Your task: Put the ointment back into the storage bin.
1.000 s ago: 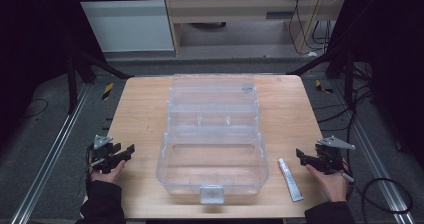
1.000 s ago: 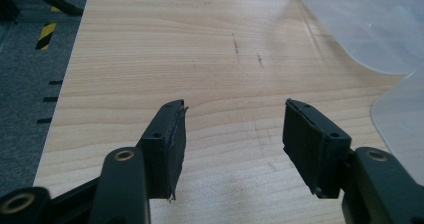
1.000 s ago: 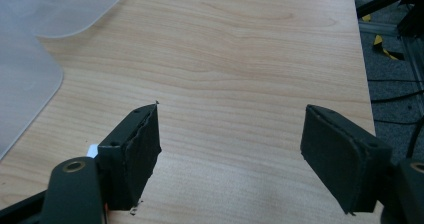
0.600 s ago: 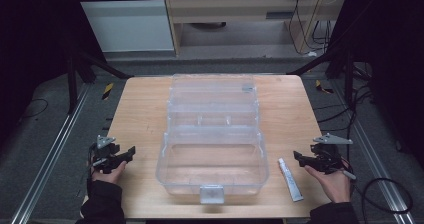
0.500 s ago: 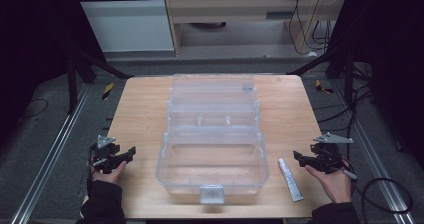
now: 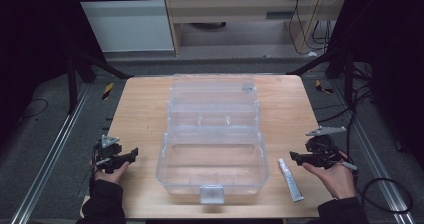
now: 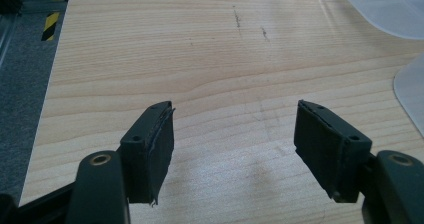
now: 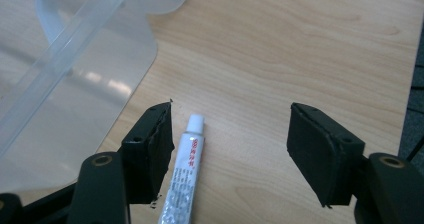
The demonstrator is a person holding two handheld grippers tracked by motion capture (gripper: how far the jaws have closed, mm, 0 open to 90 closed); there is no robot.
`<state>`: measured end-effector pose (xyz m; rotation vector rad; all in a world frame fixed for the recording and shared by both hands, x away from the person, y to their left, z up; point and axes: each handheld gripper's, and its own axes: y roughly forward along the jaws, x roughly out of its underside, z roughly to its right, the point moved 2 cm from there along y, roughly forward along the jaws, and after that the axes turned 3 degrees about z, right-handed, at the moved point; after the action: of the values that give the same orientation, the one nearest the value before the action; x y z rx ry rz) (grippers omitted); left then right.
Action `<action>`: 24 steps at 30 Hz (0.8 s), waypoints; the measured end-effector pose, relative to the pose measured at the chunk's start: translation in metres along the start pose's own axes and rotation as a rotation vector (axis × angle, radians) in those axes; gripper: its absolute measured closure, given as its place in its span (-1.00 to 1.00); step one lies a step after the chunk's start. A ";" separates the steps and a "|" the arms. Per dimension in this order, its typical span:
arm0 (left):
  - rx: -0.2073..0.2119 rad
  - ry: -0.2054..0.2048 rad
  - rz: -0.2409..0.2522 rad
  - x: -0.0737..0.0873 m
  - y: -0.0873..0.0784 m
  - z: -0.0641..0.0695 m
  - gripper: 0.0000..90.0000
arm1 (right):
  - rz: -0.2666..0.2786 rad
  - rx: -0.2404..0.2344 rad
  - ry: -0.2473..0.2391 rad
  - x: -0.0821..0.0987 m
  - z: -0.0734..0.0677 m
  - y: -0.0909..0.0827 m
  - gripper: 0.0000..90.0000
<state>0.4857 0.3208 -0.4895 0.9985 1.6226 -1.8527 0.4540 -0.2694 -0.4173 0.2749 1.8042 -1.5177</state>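
Observation:
A clear plastic organiser box (image 6: 162, 161) stands open in the middle of the wooden table, its trays stepped back toward the lid. Right of it a small white tube (image 6: 290, 179) lies flat on the wood. My right gripper (image 6: 295, 158) hovers just above and right of the tube. In the right gripper view its jaws have just been closing; the gripper (image 8: 232, 119) is open, and the tube (image 8: 184, 176) lies below beside one jaw, untouched. My left gripper (image 6: 131, 154) sits left of the box. It (image 7: 235, 119) has just been opening, with only bare wood between the jaws.
The box's clear wall (image 8: 75, 59) lies close to my right gripper, and its rounded corner (image 7: 410, 84) is near my left one. The table's left edge (image 7: 47, 109) drops to grey floor. Dark frame posts and cables surround the table.
My right gripper has lifted slightly off the table by the tube. The left hand has stayed in place.

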 end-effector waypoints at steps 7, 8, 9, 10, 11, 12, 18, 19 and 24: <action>0.001 0.007 -0.006 0.000 0.001 0.001 -0.30 | -0.060 -0.011 -0.021 -0.005 -0.006 0.003 -0.17; 0.000 0.007 -0.005 0.000 0.001 0.001 -0.30 | -0.081 -0.016 -0.026 -0.005 -0.008 0.004 -0.16; 0.000 0.006 -0.006 0.000 0.001 0.001 -0.30 | -0.088 -0.022 -0.024 -0.005 -0.008 0.005 -0.16; -0.001 0.008 -0.009 0.000 0.002 0.001 -0.30 | -0.103 -0.024 -0.029 -0.005 -0.008 0.006 -0.15; -0.001 0.009 -0.011 0.000 0.002 0.001 -0.30 | -0.115 -0.022 -0.025 -0.005 -0.009 0.007 -0.14; -0.001 0.009 -0.011 0.000 0.002 0.001 -0.30 | -0.115 -0.022 -0.025 -0.005 -0.009 0.007 -0.14; -0.001 0.011 -0.016 0.001 0.003 0.000 -0.30 | -0.185 -0.031 -0.030 -0.003 -0.011 0.014 -0.08; -0.002 0.011 -0.017 0.001 0.003 0.000 -0.30 | -0.185 -0.031 -0.030 -0.003 -0.011 0.014 -0.08; -0.006 0.011 -0.017 0.001 0.002 -0.001 -0.30 | -0.233 -0.046 -0.030 -0.003 -0.016 0.018 -0.01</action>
<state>0.4864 0.3212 -0.4919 0.9968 1.6468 -1.8555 0.4605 -0.2490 -0.4290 0.0193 1.8959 -1.6265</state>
